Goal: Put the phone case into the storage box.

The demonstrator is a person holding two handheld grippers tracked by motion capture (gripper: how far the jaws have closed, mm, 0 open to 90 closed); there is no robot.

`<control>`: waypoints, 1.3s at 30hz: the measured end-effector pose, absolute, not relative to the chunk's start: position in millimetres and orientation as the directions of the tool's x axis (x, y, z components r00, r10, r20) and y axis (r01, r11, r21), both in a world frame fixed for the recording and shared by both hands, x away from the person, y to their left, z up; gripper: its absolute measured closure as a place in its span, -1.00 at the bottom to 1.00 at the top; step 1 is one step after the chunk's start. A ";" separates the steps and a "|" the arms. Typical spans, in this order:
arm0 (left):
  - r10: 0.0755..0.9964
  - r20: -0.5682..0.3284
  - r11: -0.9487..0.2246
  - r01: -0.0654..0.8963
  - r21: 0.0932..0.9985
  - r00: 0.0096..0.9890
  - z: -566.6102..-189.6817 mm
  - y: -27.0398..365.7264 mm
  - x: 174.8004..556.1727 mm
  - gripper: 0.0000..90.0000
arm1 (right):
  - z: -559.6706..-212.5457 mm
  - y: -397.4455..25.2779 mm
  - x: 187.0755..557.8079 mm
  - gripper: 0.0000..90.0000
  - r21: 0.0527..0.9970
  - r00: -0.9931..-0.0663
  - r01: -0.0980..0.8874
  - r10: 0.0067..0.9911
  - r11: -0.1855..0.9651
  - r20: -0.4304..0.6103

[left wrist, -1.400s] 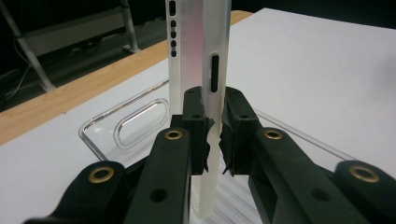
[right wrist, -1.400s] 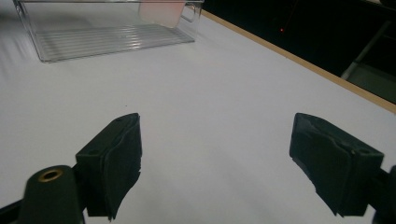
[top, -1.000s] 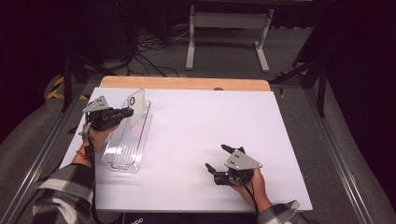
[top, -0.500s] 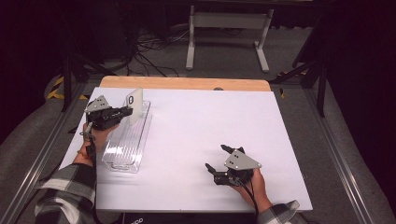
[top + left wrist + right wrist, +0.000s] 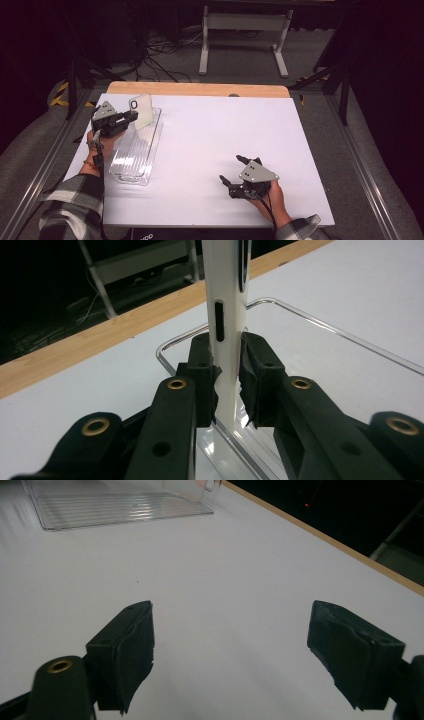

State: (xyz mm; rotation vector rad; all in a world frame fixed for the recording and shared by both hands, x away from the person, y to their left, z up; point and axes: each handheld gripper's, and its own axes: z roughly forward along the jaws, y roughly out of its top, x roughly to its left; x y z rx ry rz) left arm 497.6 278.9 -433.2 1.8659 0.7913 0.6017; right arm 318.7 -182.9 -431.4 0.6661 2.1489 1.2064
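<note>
The left gripper (image 5: 131,116) has carried the white card (image 5: 142,111) slightly farther along the clear tray (image 5: 131,170), still pinching it. Its top is cut off in the left gripper view. The right gripper (image 5: 234,171), well apart, rests spread.

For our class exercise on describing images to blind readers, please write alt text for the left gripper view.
The left gripper has its two black jaws shut on a thin white plastic panel with a dark slot, held upright on edge. Behind and below it is a clear plastic tray on a white table, whose far edge is wood.
</note>
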 end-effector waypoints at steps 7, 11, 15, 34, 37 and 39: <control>0.768 0.077 -0.311 0.265 0.912 0.636 -434.2 276.5 498.2 0.64 | -431.3 -182.5 318.0 -0.56 0.872 -0.709 0.139 0.662 0.470 -0.243; 0.771 0.086 -0.318 0.264 0.910 0.632 -433.6 275.9 498.2 0.62 | -430.6 -182.0 317.1 -0.56 0.871 -0.710 0.134 0.659 0.473 -0.249; 0.782 0.091 -0.317 0.268 0.910 0.617 -433.2 276.1 497.6 0.59 | -430.5 -182.2 317.0 -0.56 0.870 -0.710 0.135 0.659 0.474 -0.249; 0.814 0.098 -0.313 0.290 0.905 0.572 -433.9 276.4 497.5 0.68 | -430.3 -181.2 316.5 -0.53 0.864 -0.716 0.131 0.650 0.486 -0.257; 0.815 0.098 -0.312 0.289 0.905 0.571 -434.1 276.1 497.7 0.67 | -430.1 -180.9 316.2 -0.53 0.865 -0.715 0.130 0.650 0.484 -0.257; 0.815 0.101 -0.313 0.286 0.906 0.570 -434.4 276.2 498.2 0.67 | -430.1 -180.9 316.2 -0.52 0.864 -0.717 0.130 0.648 0.487 -0.258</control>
